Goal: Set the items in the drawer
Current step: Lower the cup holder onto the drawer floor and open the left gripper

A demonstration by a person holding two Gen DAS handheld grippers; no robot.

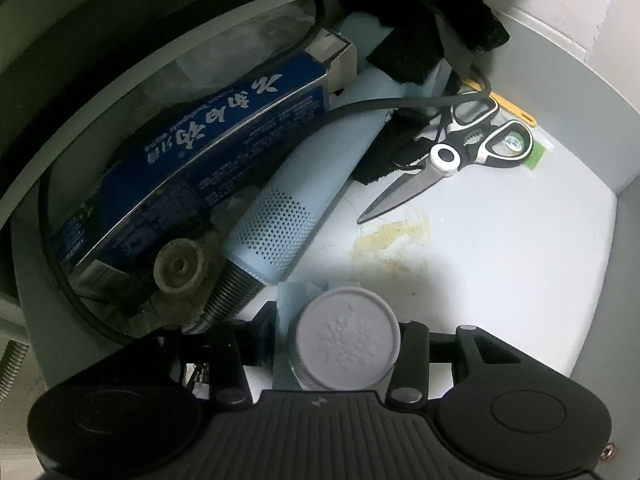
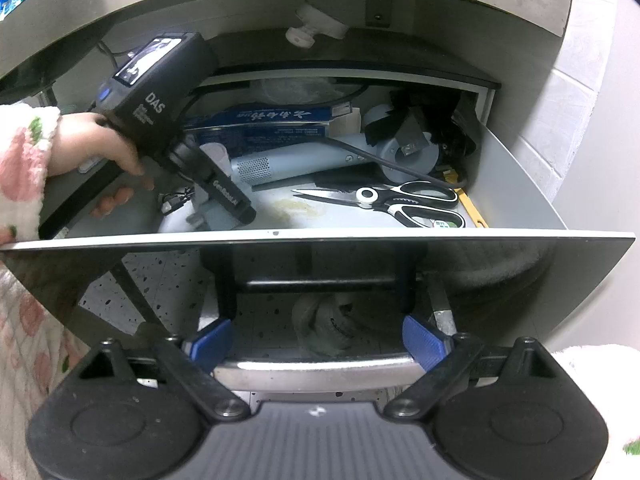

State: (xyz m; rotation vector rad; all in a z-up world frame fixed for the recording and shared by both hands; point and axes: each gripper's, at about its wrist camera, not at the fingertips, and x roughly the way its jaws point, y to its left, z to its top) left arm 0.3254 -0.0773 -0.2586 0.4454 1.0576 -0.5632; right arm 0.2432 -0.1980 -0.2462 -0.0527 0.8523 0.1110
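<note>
Inside the open grey drawer (image 2: 516,184), the left gripper (image 1: 340,344) clamped a small round jar with a pale embossed lid (image 1: 347,344), while the right gripper (image 2: 320,344) stood half-open around the drawer's chrome handle (image 2: 316,374).

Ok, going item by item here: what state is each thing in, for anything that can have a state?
Drawer: pulled open.
Left gripper: shut on the jar, inside the drawer.
Jar: lid on, held between the fingers.
Right gripper: open, fingers either side of the drawer handle.
Scissors: blades closed, lying flat.
Blue box: end flap open.
</note>
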